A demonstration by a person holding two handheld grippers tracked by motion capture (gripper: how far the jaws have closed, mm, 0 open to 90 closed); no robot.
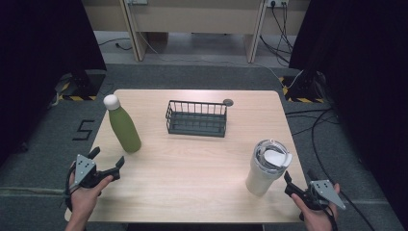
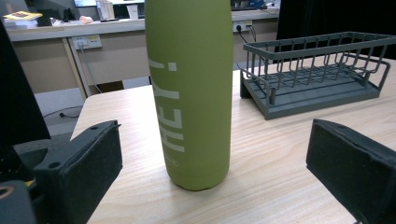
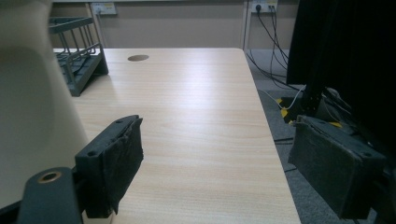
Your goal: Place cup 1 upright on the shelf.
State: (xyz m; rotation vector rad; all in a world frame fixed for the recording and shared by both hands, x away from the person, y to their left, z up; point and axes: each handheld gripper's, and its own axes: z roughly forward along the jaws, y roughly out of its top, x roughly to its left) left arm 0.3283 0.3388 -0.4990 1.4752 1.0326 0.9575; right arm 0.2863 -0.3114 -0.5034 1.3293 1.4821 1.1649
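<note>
table [image 1: 202, 163]: light wood, round cable hole [image 1: 228, 102] near far edge | wire basket [image 1: 196, 118]: dark grey, far centre of table, left of the hole | floor: grey carpet, black cables [image 1: 317, 139] trailing at right | striped hazard tape [image 1: 77, 97] by far left corner | wall sockets [image 2: 87, 42] on far wall

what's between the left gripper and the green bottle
Nothing: in the left gripper view, bare wooden table runs from the open left gripper to the green bottle, which stands upright just ahead of the jaws.
</note>
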